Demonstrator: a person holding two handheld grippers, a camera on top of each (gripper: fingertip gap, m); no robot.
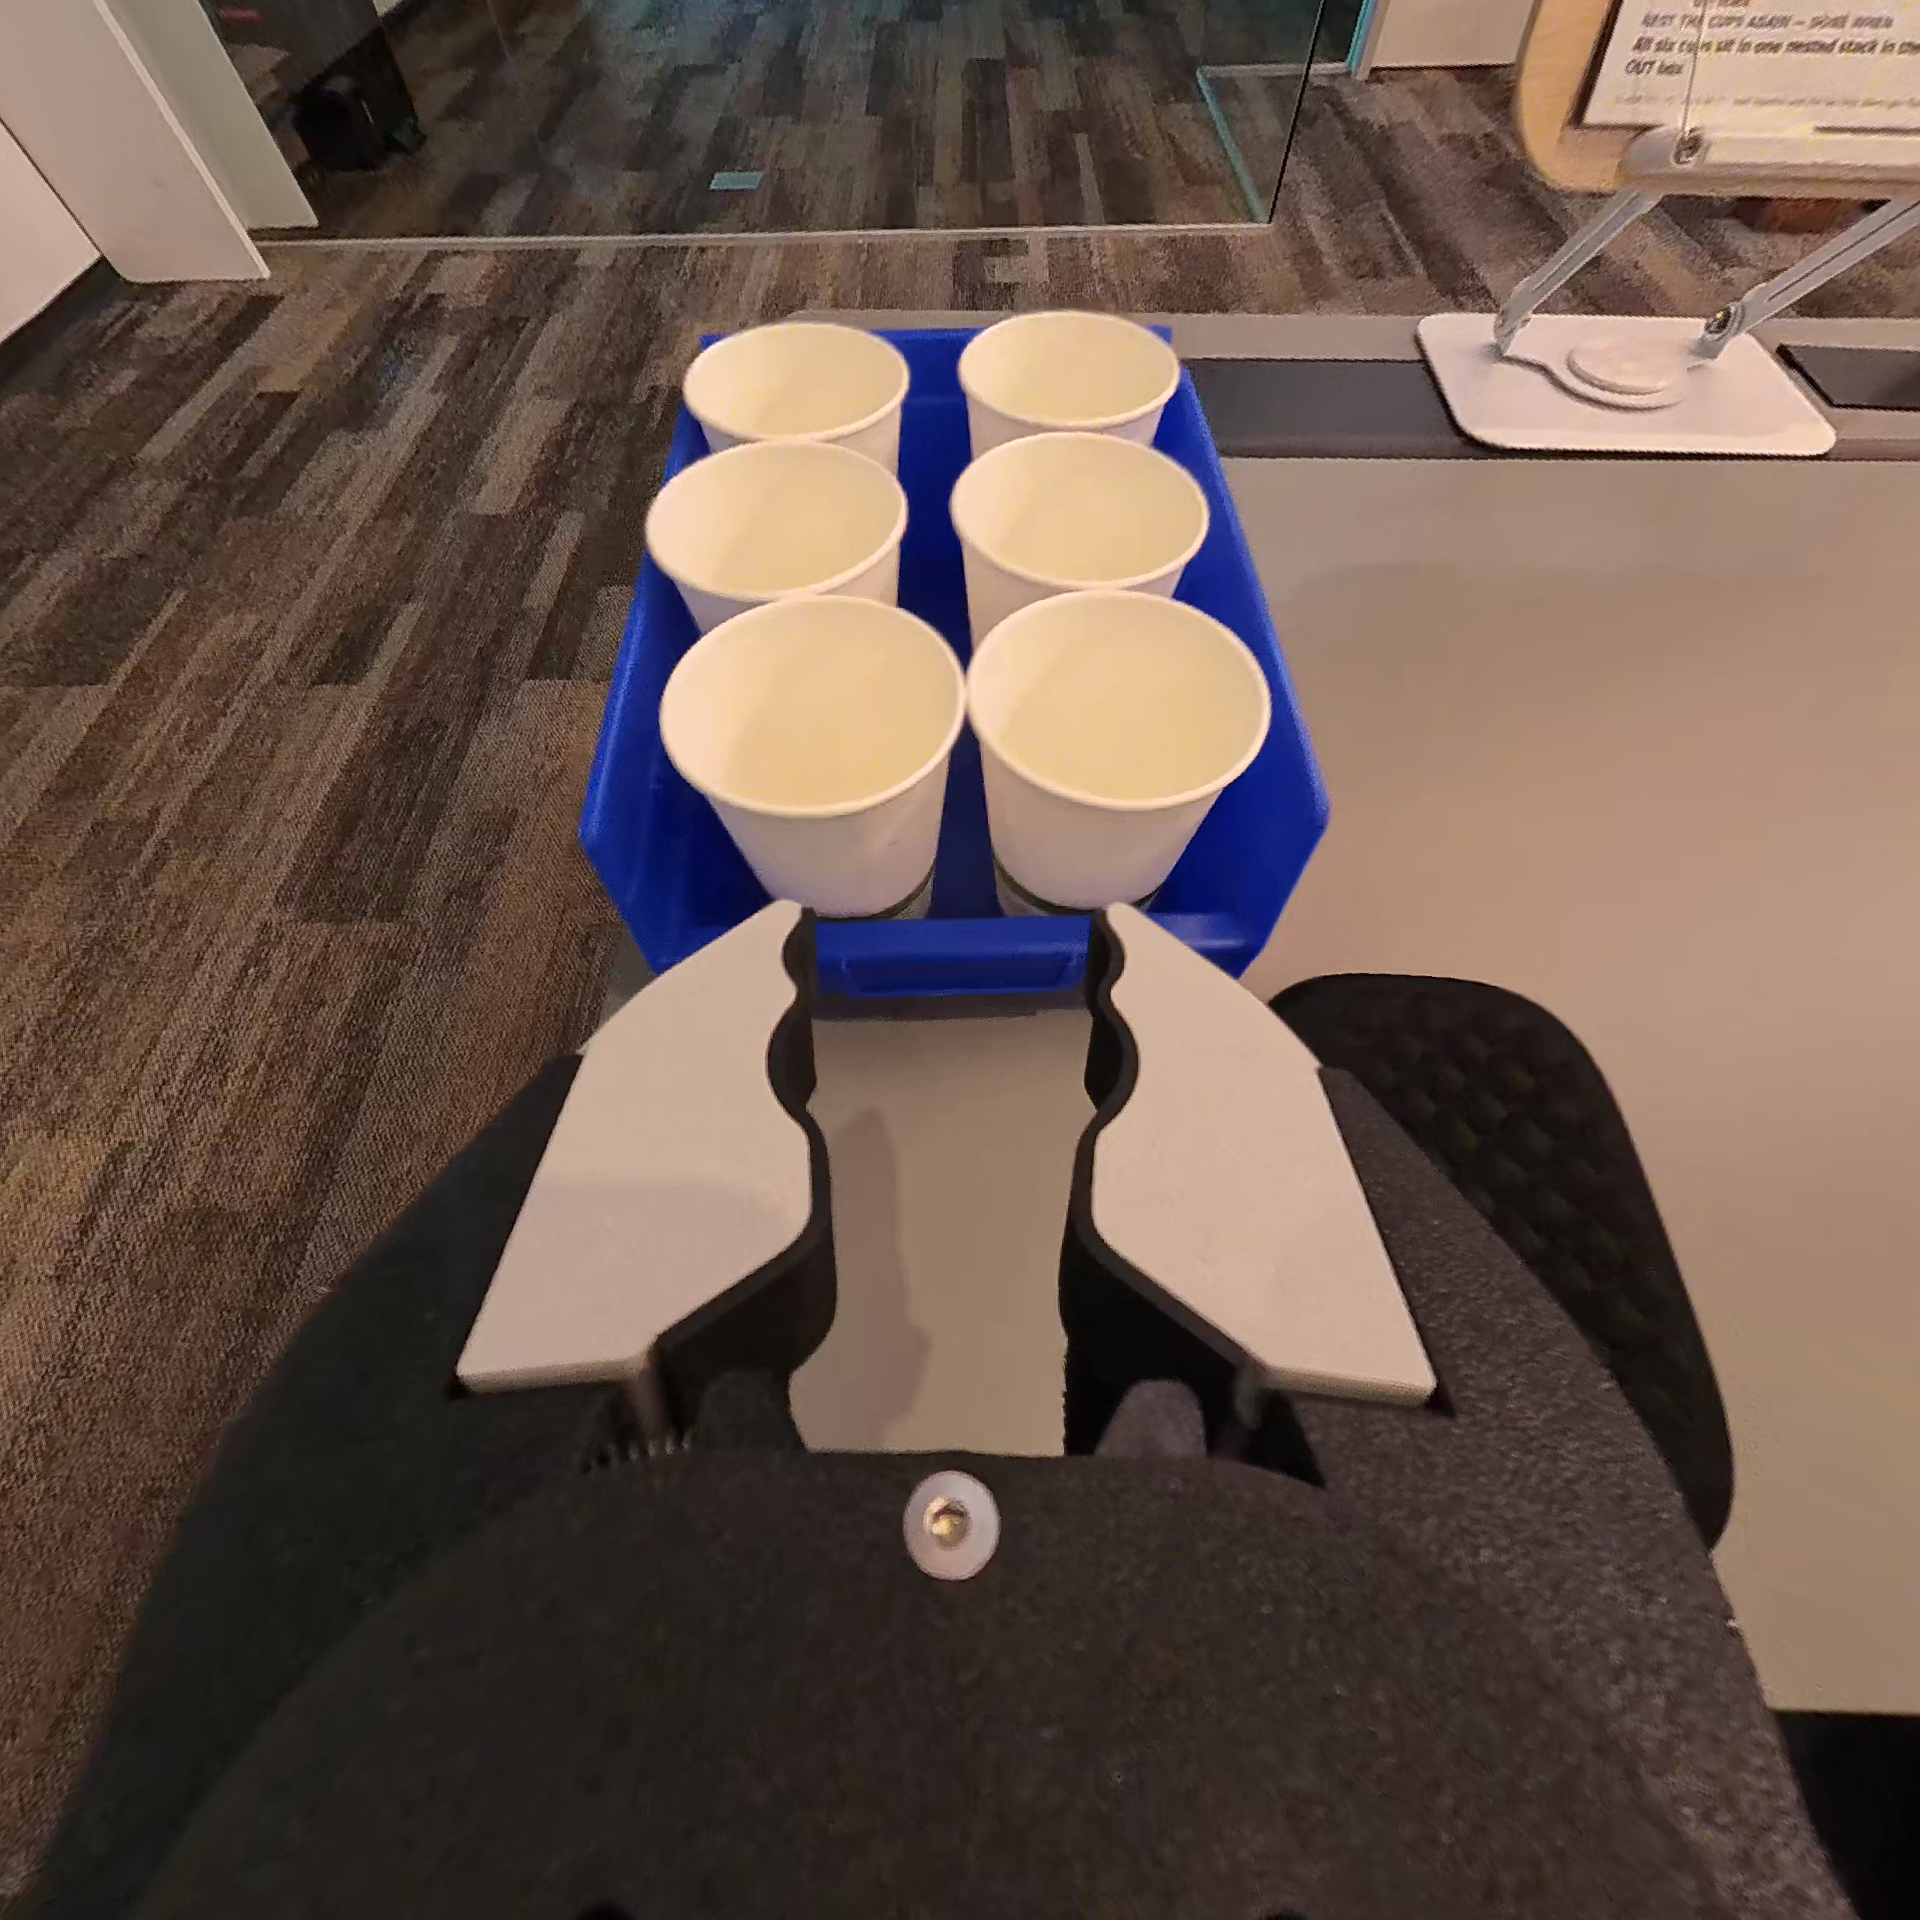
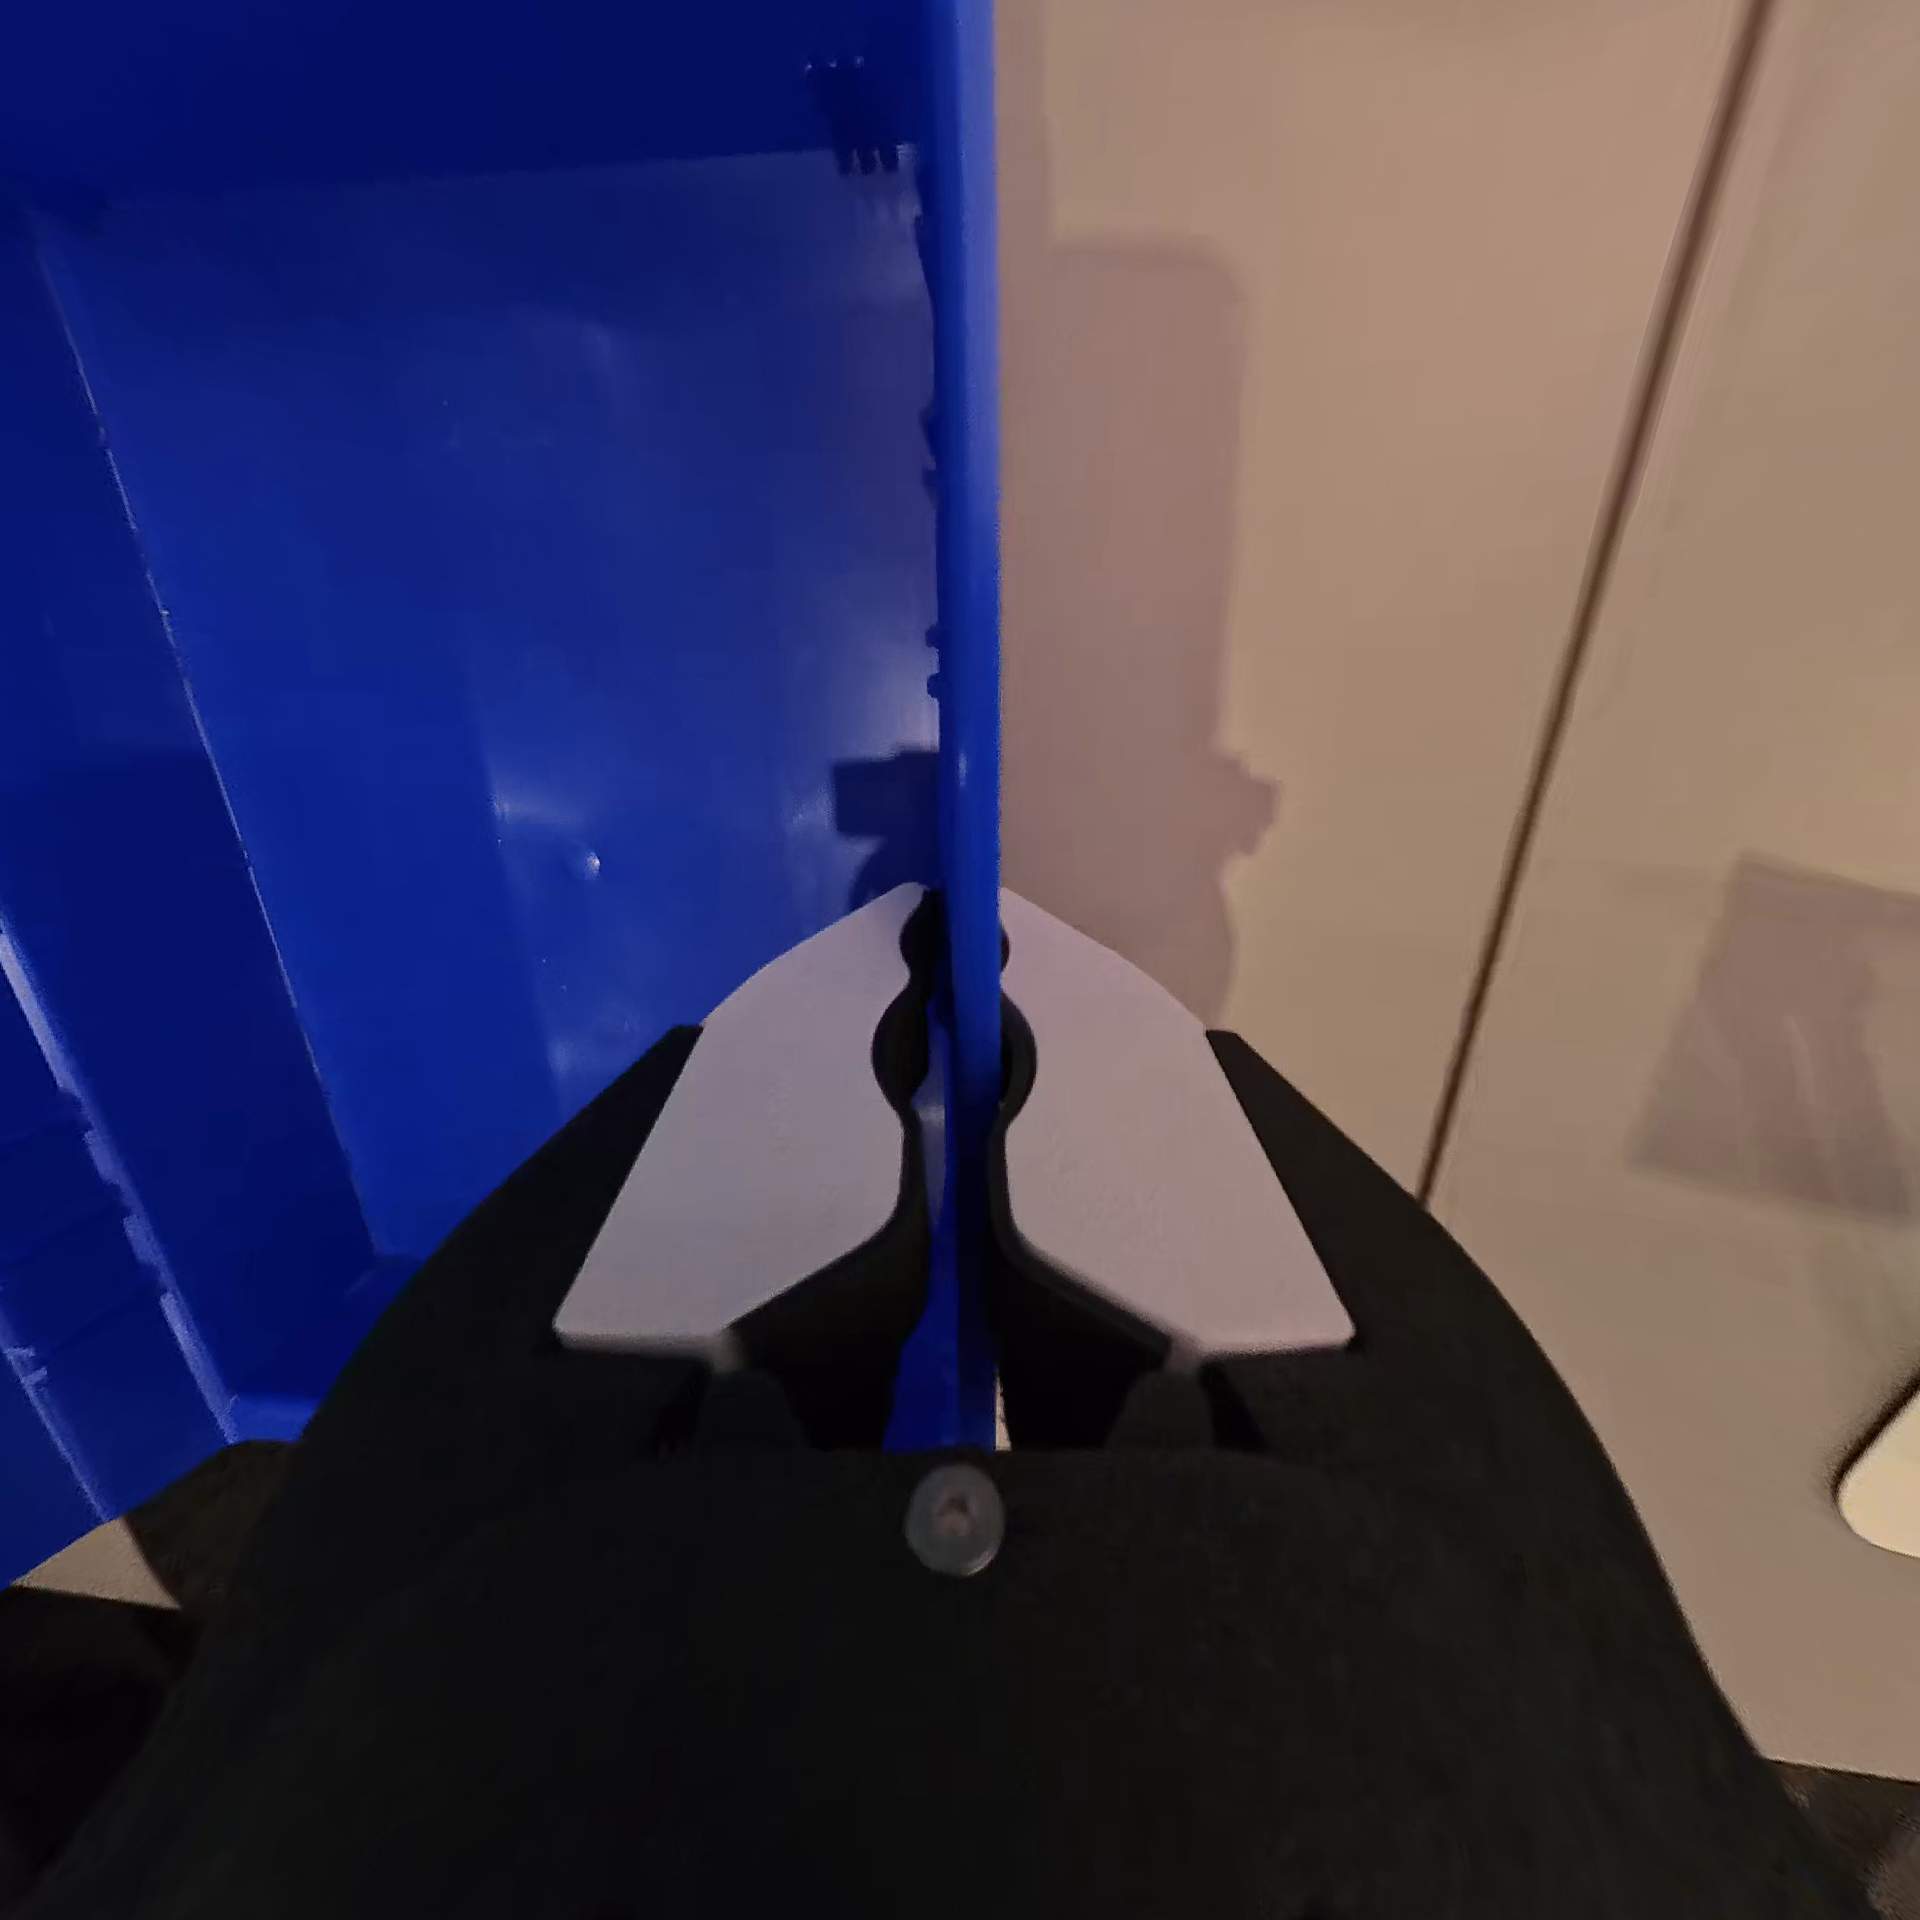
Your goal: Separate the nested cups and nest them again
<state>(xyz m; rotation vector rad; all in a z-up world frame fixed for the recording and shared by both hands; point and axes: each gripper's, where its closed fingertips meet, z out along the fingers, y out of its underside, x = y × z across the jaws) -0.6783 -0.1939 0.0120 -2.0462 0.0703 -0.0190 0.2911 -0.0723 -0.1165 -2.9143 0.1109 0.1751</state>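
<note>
Left gripper (image 1: 951,935) is hovering just short of the cup bin (image 1: 665,831), jaws apart, gripping nothing. Six white cups (image 1: 810,727) are standing upright in that blue bin, two columns of three, none nested, rims touching or nearly so. Cup bin is sitting at the bench's (image 1: 1558,831) left edge, reaching its far-left corner. Right gripper (image 2: 961,925) is clamping the thin side wall of a second blue bin (image 2: 468,623), one finger inside, one outside; no cups showing in the visible part of it. Bench is showing to the right of that wall. Stand (image 1: 1621,384) with a clipped sheet is sitting at the bench's far edge.
</note>
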